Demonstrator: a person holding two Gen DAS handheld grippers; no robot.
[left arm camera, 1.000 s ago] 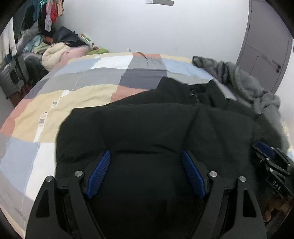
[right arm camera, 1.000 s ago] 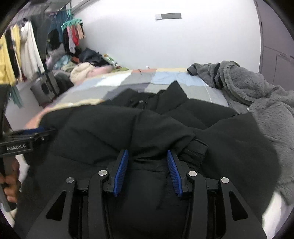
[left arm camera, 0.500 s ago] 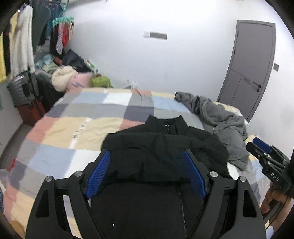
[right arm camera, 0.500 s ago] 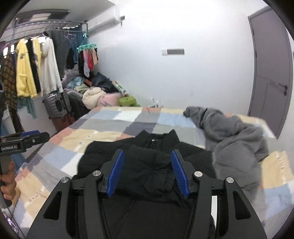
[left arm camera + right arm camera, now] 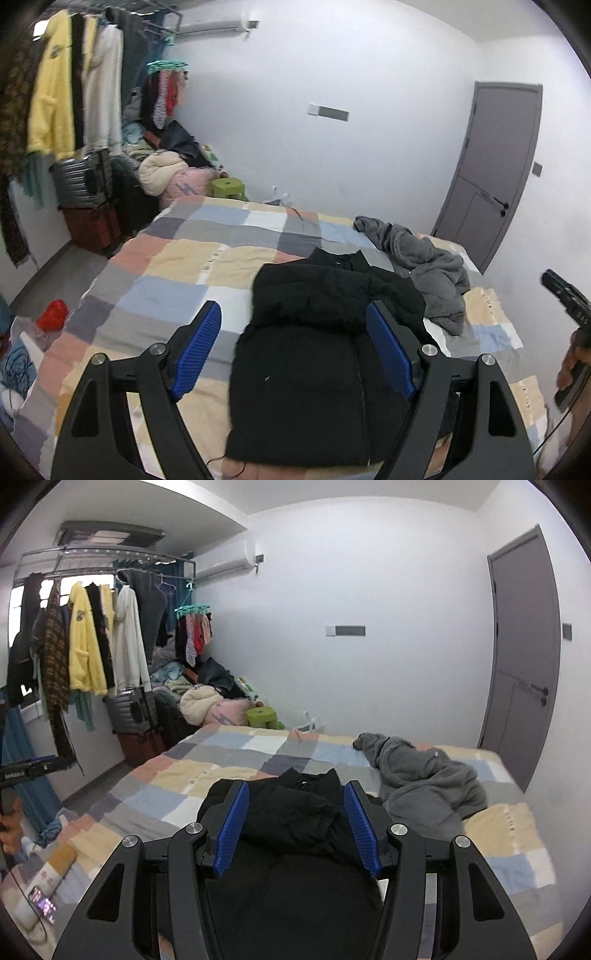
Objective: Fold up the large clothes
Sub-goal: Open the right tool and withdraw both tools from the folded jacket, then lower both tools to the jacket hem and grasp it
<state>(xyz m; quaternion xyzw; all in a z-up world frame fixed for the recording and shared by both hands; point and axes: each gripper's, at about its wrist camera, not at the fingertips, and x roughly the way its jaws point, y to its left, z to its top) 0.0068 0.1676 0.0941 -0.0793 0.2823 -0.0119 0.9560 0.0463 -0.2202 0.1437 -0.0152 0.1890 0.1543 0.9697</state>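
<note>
Both hand-held grippers, left (image 5: 293,349) and right (image 5: 295,827), are hovering open and empty above the folded black padded jacket (image 5: 317,354) on the patchwork bed (image 5: 177,273). Risk: its puffy folded layers are likely springing apart unrestrained.

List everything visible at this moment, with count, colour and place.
black jacket: one, black, folded on the bed's near side
grey fleece garment: one, grey, crumpled beside the jacket on the right
bed cover: one, pastel patchwork
hanging clothes: several, yellow, white, dark, on a rail at left
suitcases: two, silver over red, under the rail
stool: one, green, by the far wall
door: one, grey, right
left gripper: black, blue pads, open, empty
right gripper: same, open, empty
</note>
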